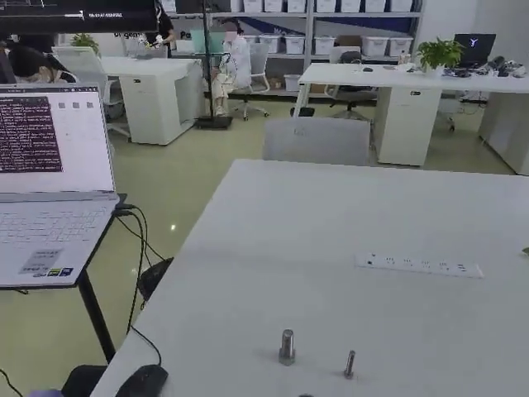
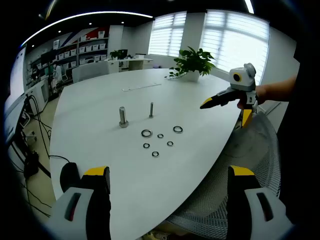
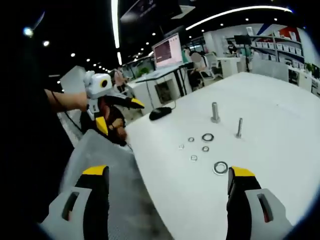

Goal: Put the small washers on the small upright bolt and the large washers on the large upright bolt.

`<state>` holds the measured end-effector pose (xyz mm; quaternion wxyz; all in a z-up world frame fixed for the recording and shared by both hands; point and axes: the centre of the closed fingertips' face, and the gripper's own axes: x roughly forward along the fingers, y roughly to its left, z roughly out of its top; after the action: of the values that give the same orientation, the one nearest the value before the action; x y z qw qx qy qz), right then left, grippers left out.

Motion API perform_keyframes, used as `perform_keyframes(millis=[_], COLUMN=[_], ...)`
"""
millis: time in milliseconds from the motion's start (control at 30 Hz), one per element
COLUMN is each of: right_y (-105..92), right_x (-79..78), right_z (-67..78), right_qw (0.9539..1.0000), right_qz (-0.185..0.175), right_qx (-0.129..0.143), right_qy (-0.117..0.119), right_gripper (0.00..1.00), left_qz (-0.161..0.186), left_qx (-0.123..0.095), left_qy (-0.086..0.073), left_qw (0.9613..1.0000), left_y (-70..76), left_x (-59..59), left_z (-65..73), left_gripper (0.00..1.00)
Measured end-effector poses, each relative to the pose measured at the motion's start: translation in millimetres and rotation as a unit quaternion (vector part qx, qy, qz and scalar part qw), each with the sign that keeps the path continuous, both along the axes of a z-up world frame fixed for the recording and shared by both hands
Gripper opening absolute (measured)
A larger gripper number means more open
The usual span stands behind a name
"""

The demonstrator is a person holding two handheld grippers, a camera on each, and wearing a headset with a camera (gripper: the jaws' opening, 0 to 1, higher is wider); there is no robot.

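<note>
Gaping empty, left gripper (image 2: 168, 172) and right gripper (image 3: 168, 171) face silver ring washers (image 2: 143, 133) just before the thick steel bolt (image 2: 123, 117). Right looks nearer.

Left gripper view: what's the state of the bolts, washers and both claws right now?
large bolt: upright, bare
small bolt: upright, bare
large washers: two, loose, flat on the table
small washers: four, loose, flat on the table
left claw: open, empty
right claw: open, empty
</note>
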<state>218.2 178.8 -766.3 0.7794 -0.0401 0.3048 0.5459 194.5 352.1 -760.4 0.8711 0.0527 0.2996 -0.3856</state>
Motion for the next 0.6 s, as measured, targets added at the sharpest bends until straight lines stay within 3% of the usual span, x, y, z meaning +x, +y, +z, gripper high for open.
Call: perform_keyframes(millis=[167,267,600], right_y=[1.5,1.0,6.4], right_x=[2.1,4.6,10.1], right_z=[-2.1,-4.3,-9.0], right_qw=[0.9999,0.9998,0.9997], right_qz=[0.004,0.003,0.005], right_qx=[-0.010,-0.017,-0.023], right_qy=[-0.003,-0.006,-0.004], right_gripper=[0.99,0.97,0.97], left_qz=[0.005,0.004,0.009], left_qx=[-0.009,-0.006,-0.003], left_qy=[0.000,-0.007,-0.005], left_qw=[0.9999,1.0000,0.9999], left_y=[2.7,3.7,9.3], left_x=[7.0,10.6,19.6], left_z=[2.5,2.8,1.4], left_gripper=[0.95,0.96,0.89])
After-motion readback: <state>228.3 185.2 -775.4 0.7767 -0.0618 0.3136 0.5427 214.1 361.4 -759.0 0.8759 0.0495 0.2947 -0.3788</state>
